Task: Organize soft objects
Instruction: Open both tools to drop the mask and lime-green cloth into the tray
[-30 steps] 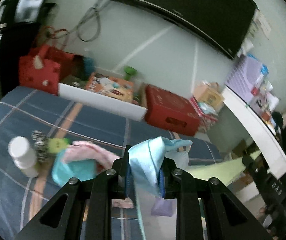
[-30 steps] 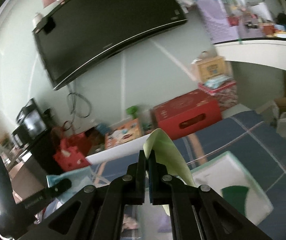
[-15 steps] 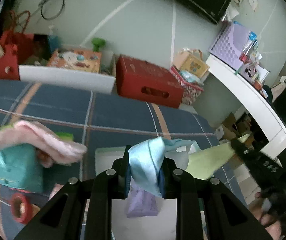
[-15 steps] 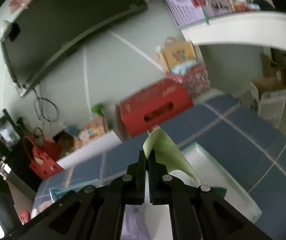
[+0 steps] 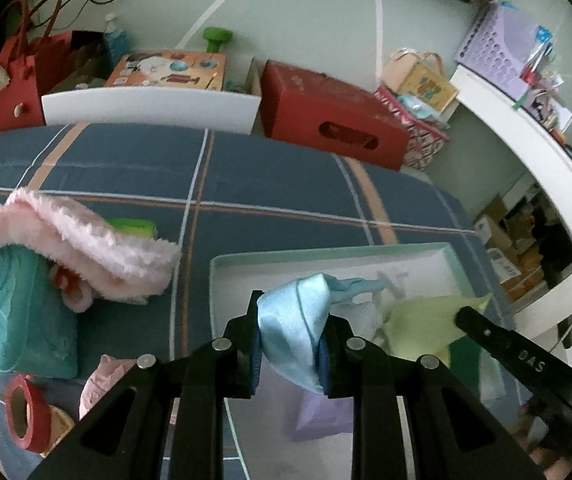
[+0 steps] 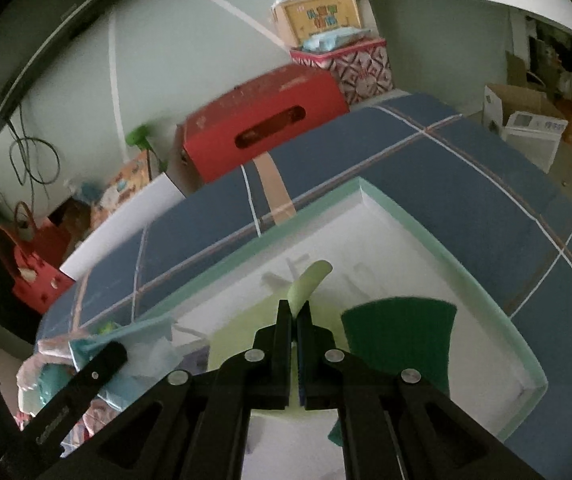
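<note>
My left gripper (image 5: pixel 292 320) is shut on a bunched light blue satin cloth (image 5: pixel 294 320), held over the near part of a white box with a mint-green rim (image 5: pixel 326 249) on the bed. From the right, my right gripper (image 6: pixel 294 312) is shut on a thin yellow-green cloth (image 6: pixel 308 282) over the same box (image 6: pixel 446 258). That yellow-green cloth (image 5: pixel 418 320) spreads beside the blue one; I cannot tell whether they are one piece. A dark green cloth (image 6: pixel 402 332) and a lilac cloth (image 5: pixel 322 412) lie in the box.
On the blue plaid bedspread (image 5: pixel 269 184), left of the box, lie a fluffy pink item (image 5: pixel 85 240), a teal bag (image 5: pixel 9 312), a red tape roll (image 5: pixel 25 416) and a pink cloth (image 5: pixel 101 380). A red box (image 5: pixel 334 128) and a white board (image 5: pixel 149 108) stand beyond the bed.
Both grippers have come down and tilted toward the bed with their cloths still held. The white box now fills the view beneath them, and the wall screen has left the top.
</note>
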### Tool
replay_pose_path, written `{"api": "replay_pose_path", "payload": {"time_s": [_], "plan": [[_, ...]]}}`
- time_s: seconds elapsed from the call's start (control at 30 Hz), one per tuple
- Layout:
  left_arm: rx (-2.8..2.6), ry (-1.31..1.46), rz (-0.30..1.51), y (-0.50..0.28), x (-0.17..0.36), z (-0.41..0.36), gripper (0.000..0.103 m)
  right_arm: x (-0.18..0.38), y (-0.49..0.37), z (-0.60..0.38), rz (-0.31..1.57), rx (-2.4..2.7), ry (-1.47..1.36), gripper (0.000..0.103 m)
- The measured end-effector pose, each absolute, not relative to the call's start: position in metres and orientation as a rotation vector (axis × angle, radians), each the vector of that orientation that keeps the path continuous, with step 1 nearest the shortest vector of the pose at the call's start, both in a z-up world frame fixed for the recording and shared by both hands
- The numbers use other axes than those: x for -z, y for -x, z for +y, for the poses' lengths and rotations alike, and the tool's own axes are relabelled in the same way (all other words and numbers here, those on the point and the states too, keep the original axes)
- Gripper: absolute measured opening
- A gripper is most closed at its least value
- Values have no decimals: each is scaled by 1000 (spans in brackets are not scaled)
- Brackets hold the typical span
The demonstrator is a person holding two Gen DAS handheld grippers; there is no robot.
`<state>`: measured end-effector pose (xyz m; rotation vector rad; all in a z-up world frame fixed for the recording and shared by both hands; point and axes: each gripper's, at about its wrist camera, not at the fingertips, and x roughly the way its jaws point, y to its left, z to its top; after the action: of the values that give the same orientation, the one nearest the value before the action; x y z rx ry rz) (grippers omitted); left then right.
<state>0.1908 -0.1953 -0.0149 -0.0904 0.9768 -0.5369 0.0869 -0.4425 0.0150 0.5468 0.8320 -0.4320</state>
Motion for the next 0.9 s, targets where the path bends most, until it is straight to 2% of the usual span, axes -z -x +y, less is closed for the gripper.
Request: {"api": "replay_pose_path", "payload": {"time_s": [0.2,0.47,0.57,0.67,0.73,0.8,0.9], "plan": [[495,57,1042,-197,32,-196,23,-16,-88,-435,872,442,-504,6],[515,56,1080,-197,28,-195,51,-26,-87,-425,891,446,-458,6],[517,35,1081,-193,20,-196,57,-32,-87,-420,900,448,-433,6],[518,25,1075,-190,12,-197,59,-36,-87,-415,916,457,-406,7],[516,19,1066,-188,5,-196,61,-39,-86,-413,918,452,-399,11],[511,9,1052,-186,-1,-194,65,-43,-85,-411,918,451,-392,22],[509,7,1038,-184,-9,-189,66,-48,-82,-409,917,458,-379,28]]}}
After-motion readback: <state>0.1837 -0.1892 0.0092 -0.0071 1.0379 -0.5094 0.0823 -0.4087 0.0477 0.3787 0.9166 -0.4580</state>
